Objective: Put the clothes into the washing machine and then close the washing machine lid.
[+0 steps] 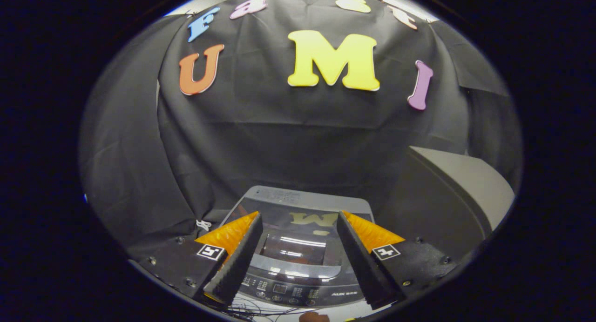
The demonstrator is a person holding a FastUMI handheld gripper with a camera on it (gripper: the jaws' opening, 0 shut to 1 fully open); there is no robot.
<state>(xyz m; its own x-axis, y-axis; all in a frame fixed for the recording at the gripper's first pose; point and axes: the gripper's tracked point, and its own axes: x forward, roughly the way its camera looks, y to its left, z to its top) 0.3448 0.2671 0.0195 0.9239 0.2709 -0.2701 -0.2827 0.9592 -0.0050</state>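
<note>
- Tongs (298, 259) held above the washing machine (298, 247), aimed forward and slightly down over its top, fingers (237, 261) spread wide apart and gripping nothing.
- Square black-and-white marker tags fixed on the body behind each finger.
- Washing machine directly below and between the fingers, backed against the black cloth wall (279, 140).
- Lid (298, 229) lying flat and closed; dark glossy window reflecting light strips and the wall.
- Drum contents hidden beneath the closed lid; cannot tell what is inside.
- Control panel (288, 291) along the machine's near edge, rows of small buttons and a small display between the fingers.
- Brand lettering at the panel's right end, too small to make out reliably.
- Thin dark wires (251, 310) trailing just below the panel's near edge.
- Large grey box-like object (447, 196) just right of the machine, top tilted, near the right finger.
- Small white cord knot (203, 224) on the cloth beside the machine's left side.
</note>
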